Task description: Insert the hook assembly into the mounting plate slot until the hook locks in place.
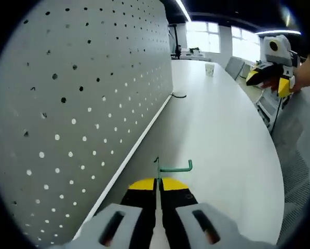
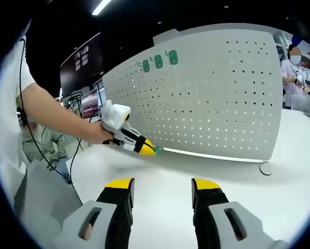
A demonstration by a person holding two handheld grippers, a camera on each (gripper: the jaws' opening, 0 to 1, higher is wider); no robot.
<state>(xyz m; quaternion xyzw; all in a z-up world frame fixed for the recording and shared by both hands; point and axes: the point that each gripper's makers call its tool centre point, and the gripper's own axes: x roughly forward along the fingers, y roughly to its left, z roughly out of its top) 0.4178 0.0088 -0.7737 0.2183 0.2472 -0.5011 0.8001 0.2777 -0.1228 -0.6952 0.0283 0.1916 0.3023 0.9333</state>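
My left gripper is shut on a green hook, whose bent end points right above the white table. The grey pegboard plate stands upright just left of the hook, a short gap away. In the right gripper view the left gripper holds the green hook close to the pegboard's lower edge. Several green hooks hang near the board's top. My right gripper is open with nothing between its yellow-tipped fingers, back from the board. It shows too as the right gripper far off.
A paper cup stands far down the table. A dark curved hook lies at the board's foot. A person's arm holds the left gripper; other people sit and stand around. Chairs line the table's right edge.
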